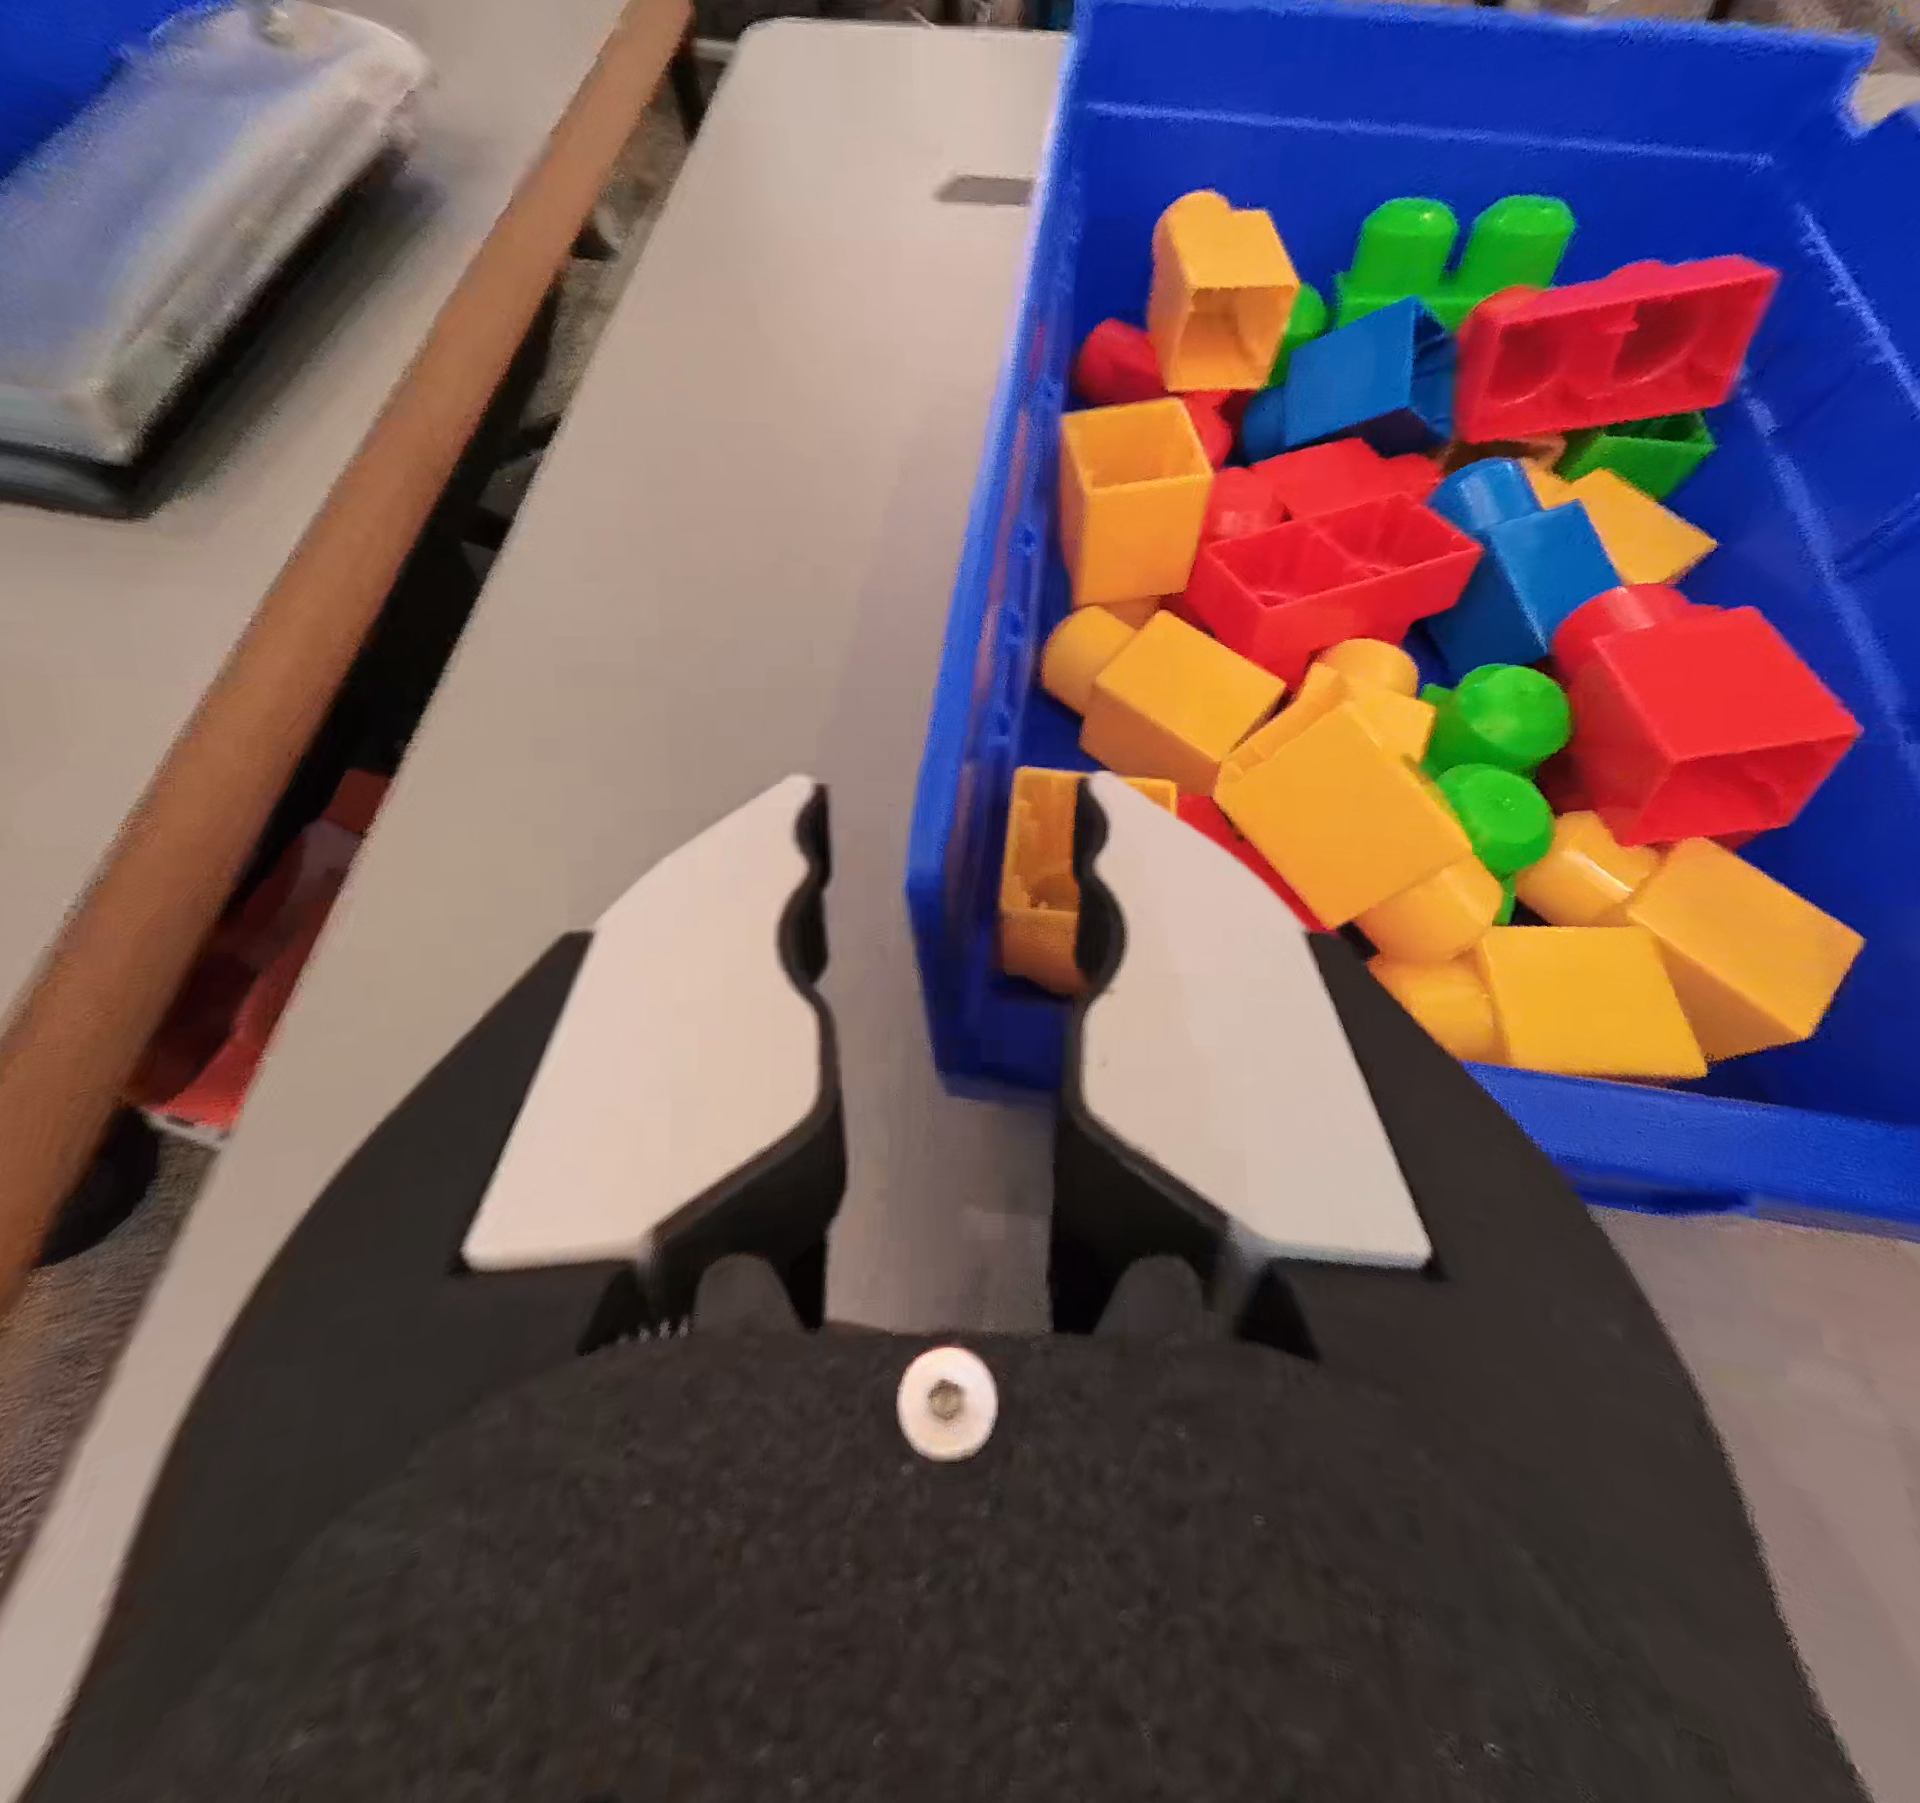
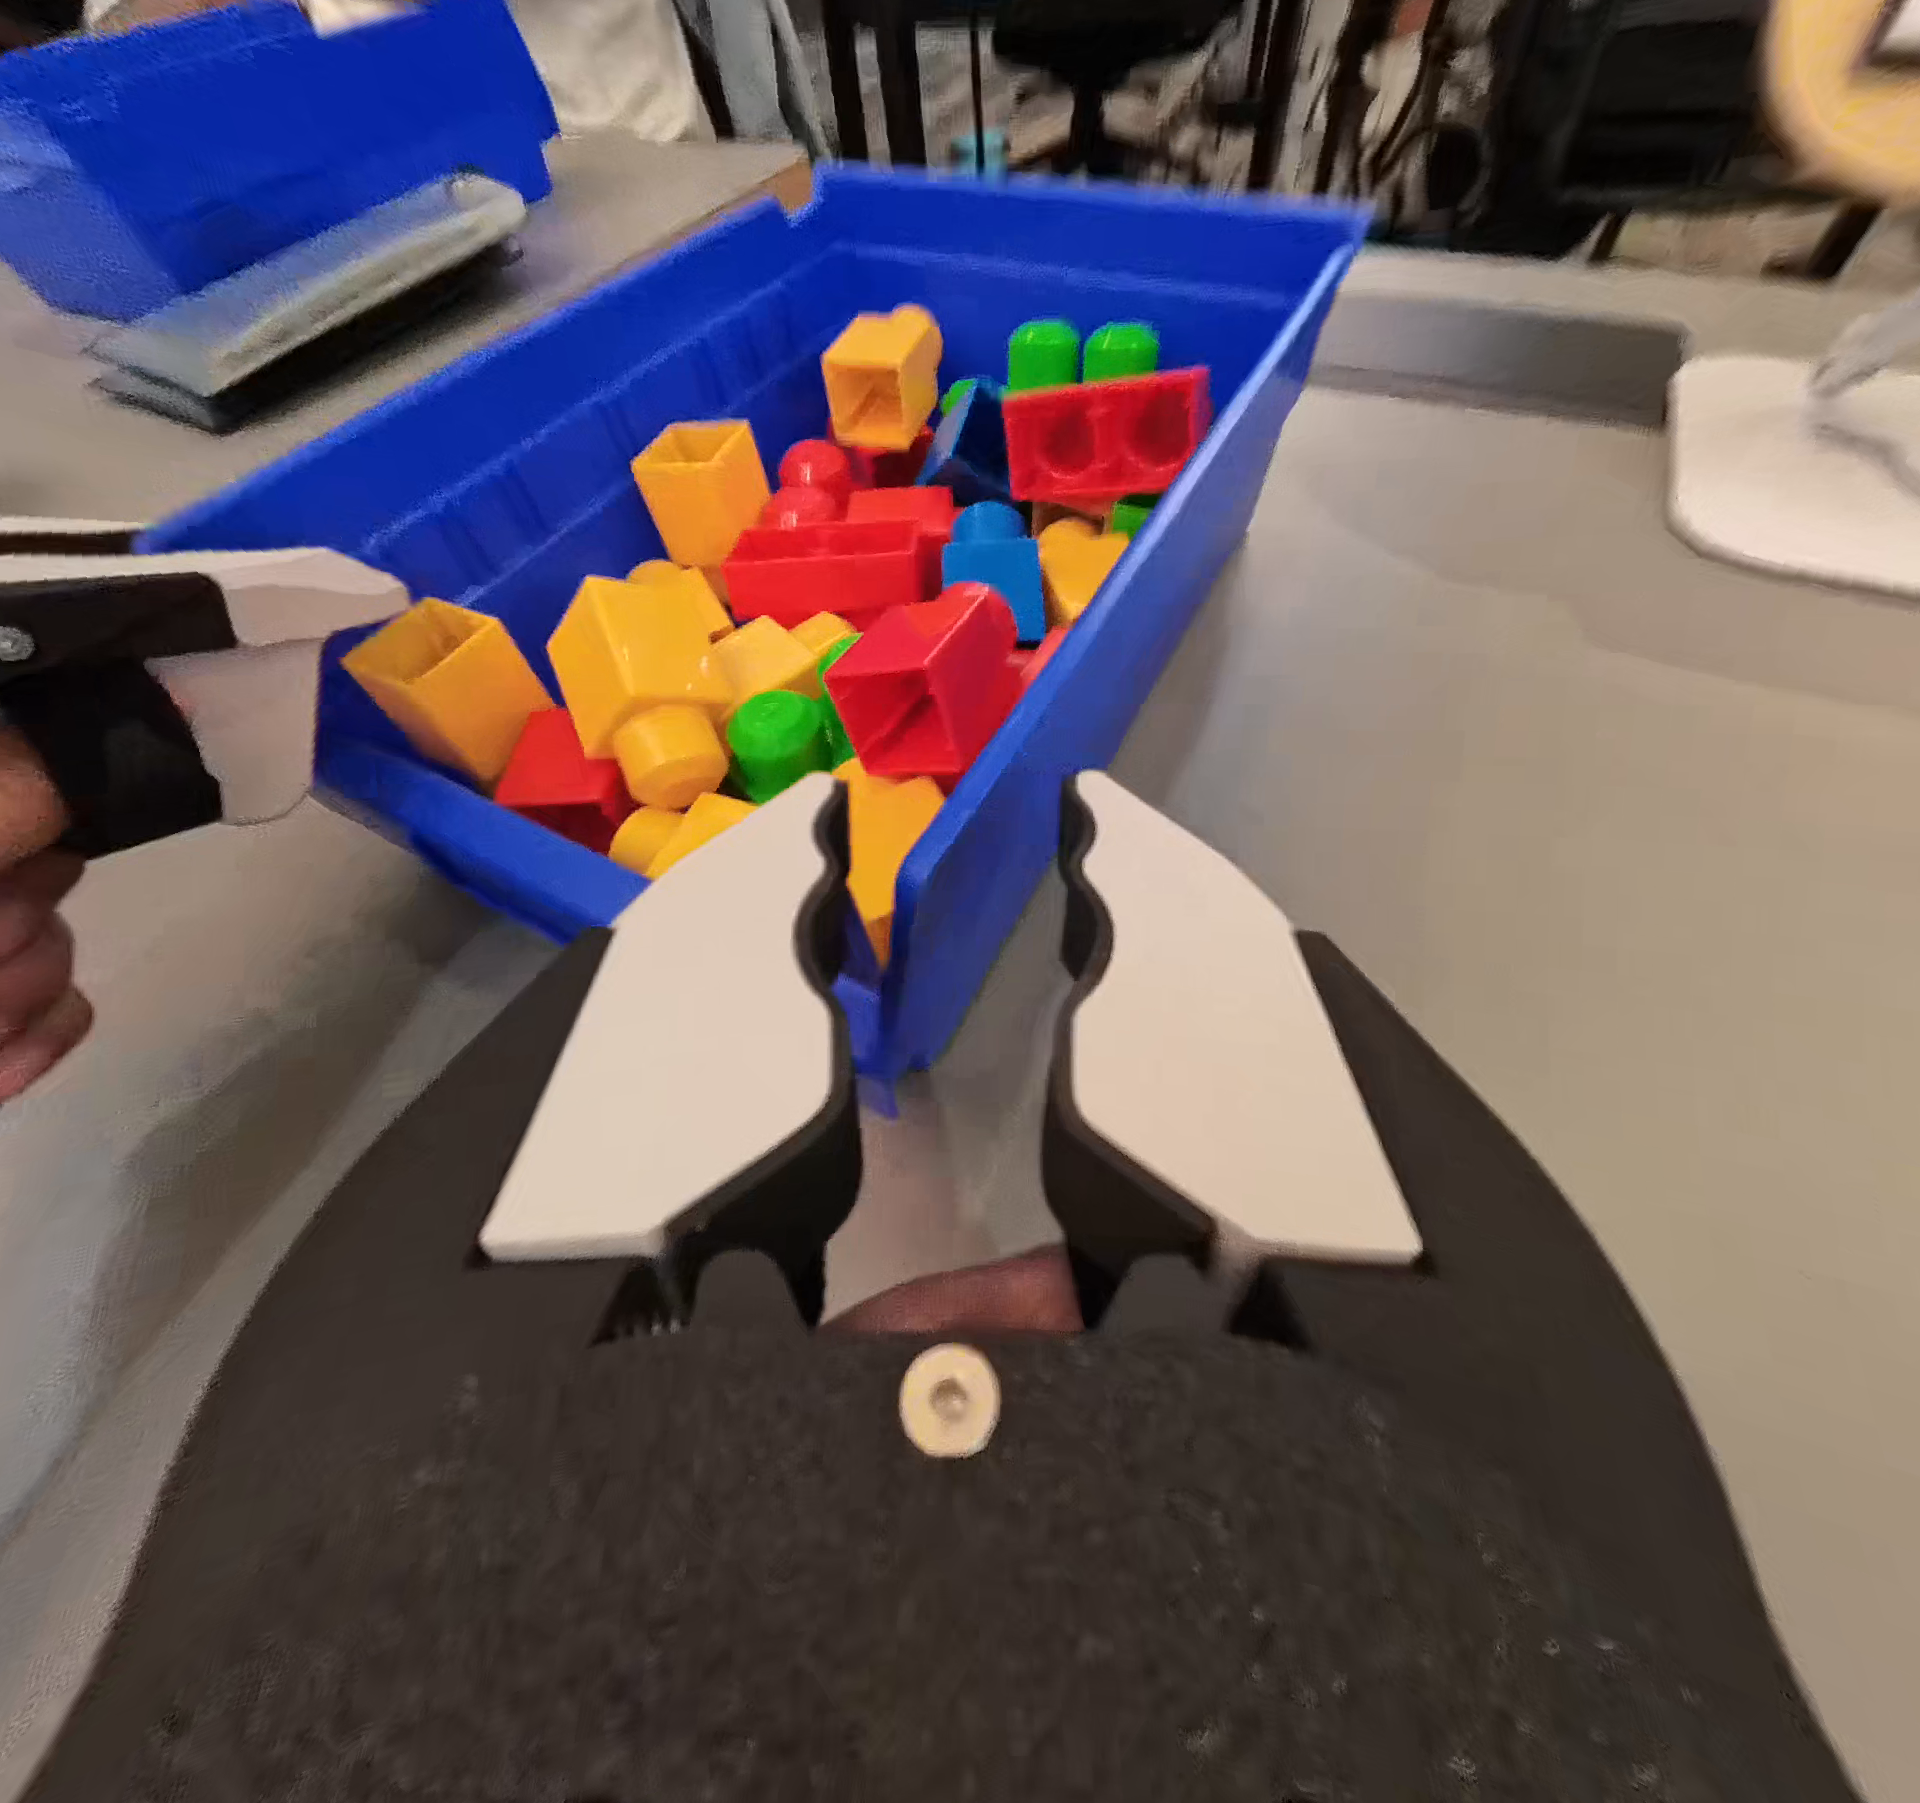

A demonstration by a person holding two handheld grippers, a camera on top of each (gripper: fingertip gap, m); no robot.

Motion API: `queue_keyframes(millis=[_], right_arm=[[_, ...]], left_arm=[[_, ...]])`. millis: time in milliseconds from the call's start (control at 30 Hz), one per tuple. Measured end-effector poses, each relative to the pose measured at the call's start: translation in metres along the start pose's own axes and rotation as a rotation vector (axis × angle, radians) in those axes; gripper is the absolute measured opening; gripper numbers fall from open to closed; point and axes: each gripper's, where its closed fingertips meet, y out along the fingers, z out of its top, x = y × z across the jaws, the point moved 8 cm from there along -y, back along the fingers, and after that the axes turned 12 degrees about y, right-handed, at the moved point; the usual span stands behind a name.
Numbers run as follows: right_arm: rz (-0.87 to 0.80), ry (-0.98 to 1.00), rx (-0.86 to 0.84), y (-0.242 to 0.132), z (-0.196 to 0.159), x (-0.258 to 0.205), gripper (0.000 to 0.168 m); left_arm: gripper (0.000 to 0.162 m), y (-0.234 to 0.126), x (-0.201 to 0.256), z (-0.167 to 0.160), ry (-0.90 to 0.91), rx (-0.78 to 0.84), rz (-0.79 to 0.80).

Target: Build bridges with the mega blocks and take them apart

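A blue bin (image 1: 1455,112) on the grey table holds a loose pile of yellow, red, green and blue mega blocks (image 1: 1340,590). My left gripper (image 1: 951,808) is open and empty, over the bin's near left corner, its right finger above a yellow block (image 1: 1039,880). The right wrist view shows the same bin (image 2: 1174,673) and blocks (image 2: 831,610). My right gripper (image 2: 945,808) is open and empty, straddling the bin's near right wall. The left gripper also shows at the left edge of the right wrist view (image 2: 281,673), by the bin's left corner.
A second table (image 1: 208,558) to the left carries a plastic-wrapped flat pack (image 1: 177,236) and another blue bin (image 2: 239,143). A white stand base (image 2: 1787,475) sits at the far right. Chairs and a person stand behind the tables. The right tips stand about 40 cm off the white stand base (image 2: 1787,475).
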Motion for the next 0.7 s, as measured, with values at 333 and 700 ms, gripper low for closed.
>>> queue_keyframes(millis=[333,700], right_arm=[[0.269,-0.225,-0.067,-0.129,0.027,0.100,0.036],[0.068,-0.068,-0.037,-0.235,-0.023,0.277,0.036]], left_arm=[[0.056,-0.101,0.081,0.059,-0.072,0.278,-0.105],[0.057,-0.140,0.294,-0.012,0.051,0.287,-0.586]])
